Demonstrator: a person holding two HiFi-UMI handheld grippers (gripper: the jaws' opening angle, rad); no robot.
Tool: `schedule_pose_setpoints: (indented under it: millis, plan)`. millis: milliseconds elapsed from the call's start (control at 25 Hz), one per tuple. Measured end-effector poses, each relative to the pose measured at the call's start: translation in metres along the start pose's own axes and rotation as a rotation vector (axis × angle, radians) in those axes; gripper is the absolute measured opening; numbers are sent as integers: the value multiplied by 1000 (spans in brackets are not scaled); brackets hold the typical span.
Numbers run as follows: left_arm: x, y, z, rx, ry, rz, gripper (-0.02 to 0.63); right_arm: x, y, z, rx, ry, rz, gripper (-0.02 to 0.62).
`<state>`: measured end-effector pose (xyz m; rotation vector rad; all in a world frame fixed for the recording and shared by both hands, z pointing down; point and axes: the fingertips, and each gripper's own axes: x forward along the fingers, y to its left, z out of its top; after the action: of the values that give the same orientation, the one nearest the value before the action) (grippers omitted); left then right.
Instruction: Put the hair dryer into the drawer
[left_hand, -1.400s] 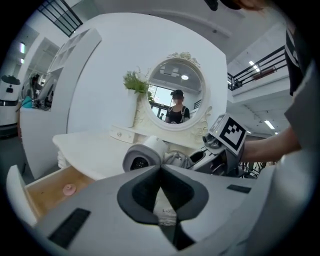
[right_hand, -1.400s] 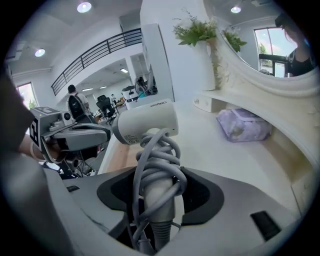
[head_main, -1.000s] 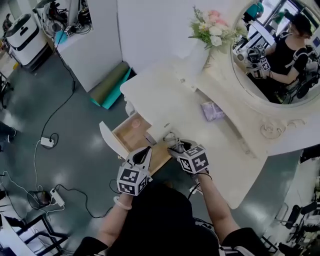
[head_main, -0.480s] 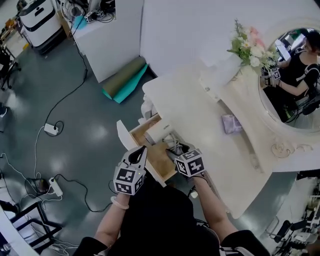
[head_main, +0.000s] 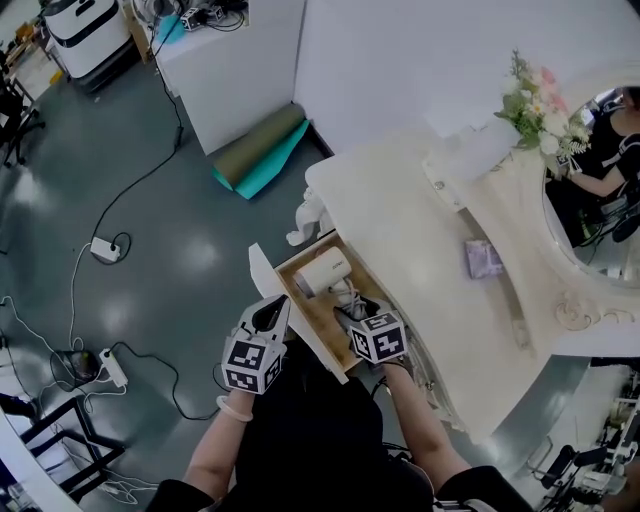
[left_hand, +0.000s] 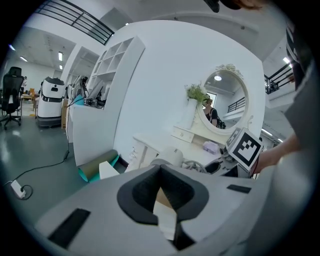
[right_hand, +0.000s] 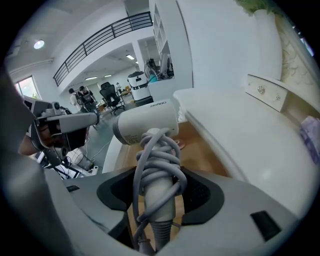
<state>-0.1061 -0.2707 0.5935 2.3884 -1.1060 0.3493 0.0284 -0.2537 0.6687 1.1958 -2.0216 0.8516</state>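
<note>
The white hair dryer (head_main: 325, 270) has its grey cord wound round the handle (right_hand: 155, 172). My right gripper (head_main: 351, 306) is shut on that wrapped handle (right_hand: 156, 176). The dryer's head lies within the outline of the open drawer (head_main: 263, 283), over its wooden bottom (right_hand: 202, 145); I cannot tell whether it rests on the wood. My left gripper (head_main: 277, 306) hovers at the drawer's white front panel, jaws shut with nothing between them (left_hand: 160, 170). In the left gripper view the dryer (left_hand: 172, 156) and the right gripper's marker cube (left_hand: 245, 147) show just beyond the tips.
The cream dressing table (head_main: 400, 225) carries a small purple pack (head_main: 483, 258), a vase of flowers (head_main: 540, 100) and a round mirror (head_main: 600, 190). A rolled mat (head_main: 262, 148) leans by a white cabinet (head_main: 230, 60). Cables and a power strip (head_main: 105, 250) lie on the grey floor.
The right gripper has carried the hair dryer from the table's edge down into the open drawer. The left gripper has moved along with it to the drawer's front panel.
</note>
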Motion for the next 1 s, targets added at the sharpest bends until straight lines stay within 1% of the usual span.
schedule_pose_setpoints:
  millis: [240,400,800,1000]
  plan:
    - [3,5,-1,5,2,-13,18,22,-7,-15,8,39,-19,264]
    - [-1,10,-2,23,2,-12,18,37,-7,-20,24,46,-18,264]
    - [-1,28,-8,1,14,17,18,66,-15,-32,44,94,-34,264]
    - [1,32,-8,-13,18,24,18,79,-17,-38,36,119,-46,264]
